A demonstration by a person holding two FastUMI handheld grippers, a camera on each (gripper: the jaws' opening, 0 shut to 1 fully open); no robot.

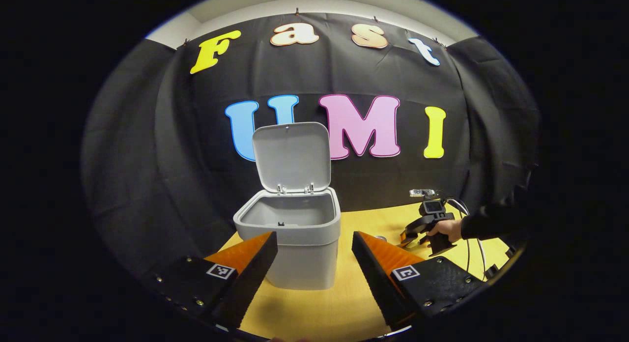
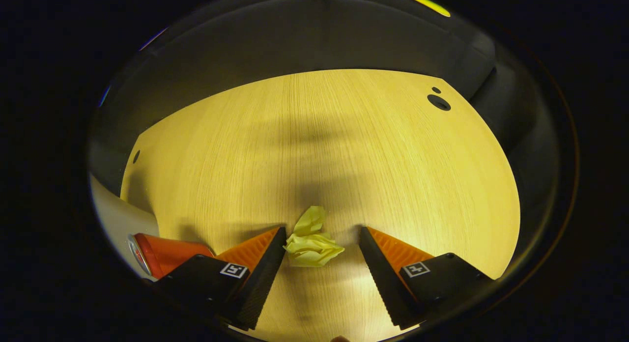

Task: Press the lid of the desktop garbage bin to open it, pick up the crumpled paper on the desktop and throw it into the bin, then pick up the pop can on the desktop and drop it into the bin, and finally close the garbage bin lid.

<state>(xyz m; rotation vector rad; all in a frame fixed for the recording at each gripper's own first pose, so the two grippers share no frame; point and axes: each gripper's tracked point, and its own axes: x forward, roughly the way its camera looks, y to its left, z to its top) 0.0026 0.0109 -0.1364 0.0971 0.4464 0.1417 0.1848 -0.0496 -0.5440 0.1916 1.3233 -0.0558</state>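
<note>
The right tongs hang spread over the crumpled yellow paper — it lies between the tips, nearer the left-hand one; the left tongs are spread too, holding nothing.

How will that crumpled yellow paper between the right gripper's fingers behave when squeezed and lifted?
The crumpled paper looks loose and creased, so it will probably compress rather than resist. It seems light for its size and may shift on the smooth wooden desktop if one finger touches first. The right gripper is open around it, and its ridged fingers should hold the folds.
</note>
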